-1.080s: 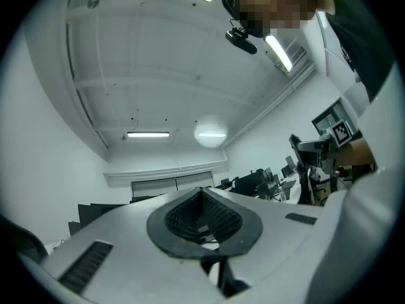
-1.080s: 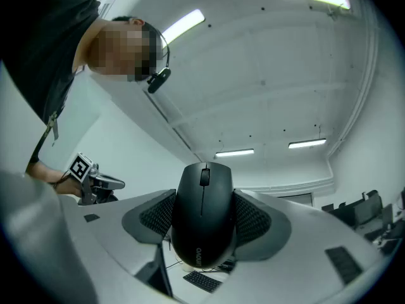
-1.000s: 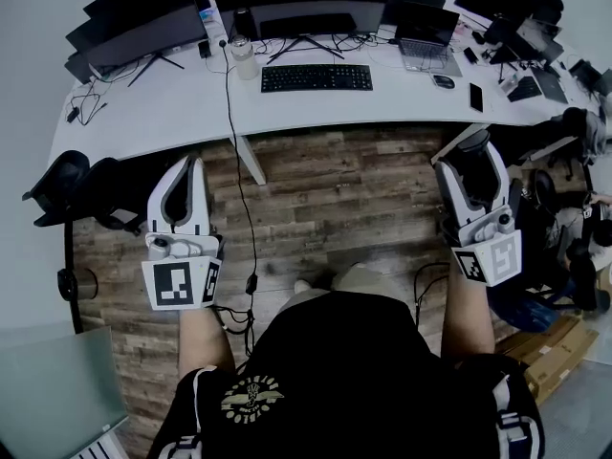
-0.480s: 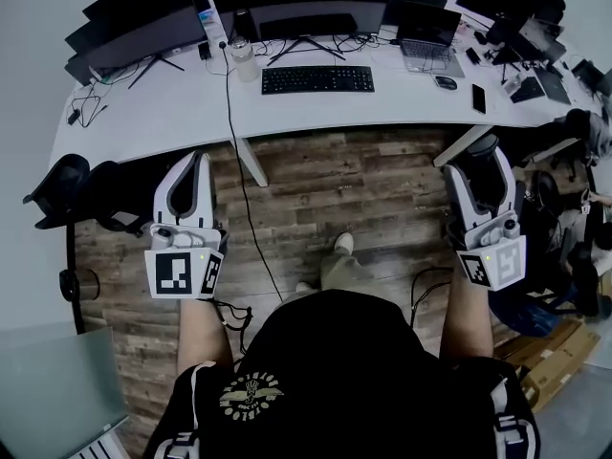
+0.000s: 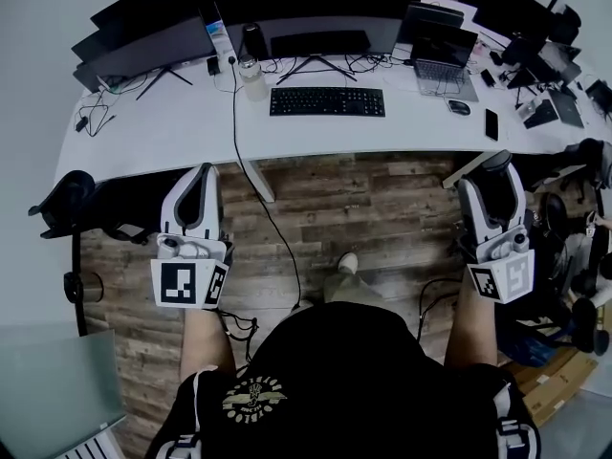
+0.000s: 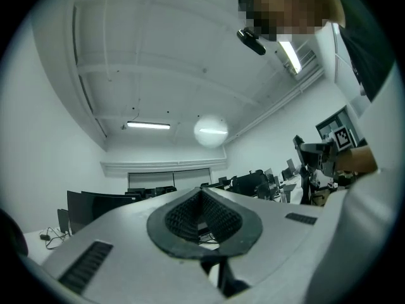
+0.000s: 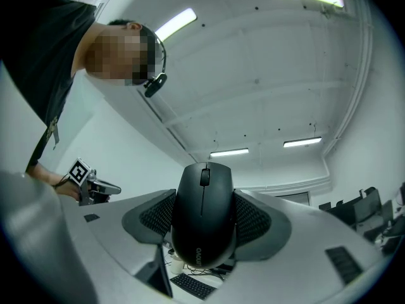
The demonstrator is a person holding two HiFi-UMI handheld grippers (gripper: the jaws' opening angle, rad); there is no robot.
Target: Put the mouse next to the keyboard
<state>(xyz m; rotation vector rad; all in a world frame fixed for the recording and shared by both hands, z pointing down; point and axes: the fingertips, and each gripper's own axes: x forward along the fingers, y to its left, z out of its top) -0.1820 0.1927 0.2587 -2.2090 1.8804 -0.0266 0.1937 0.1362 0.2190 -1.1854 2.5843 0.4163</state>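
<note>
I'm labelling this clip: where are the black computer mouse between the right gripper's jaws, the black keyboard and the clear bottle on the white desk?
black computer mouse (image 7: 204, 220): right gripper view, middle of its back.
black keyboard (image 5: 327, 101): head view, centre keys.
clear bottle (image 5: 254, 83): head view, its body.

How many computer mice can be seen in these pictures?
2. One black mouse is held in the right gripper; a second mouse lies on the white desk beside the laptop. More may be hidden in the far-right clutter.
</note>
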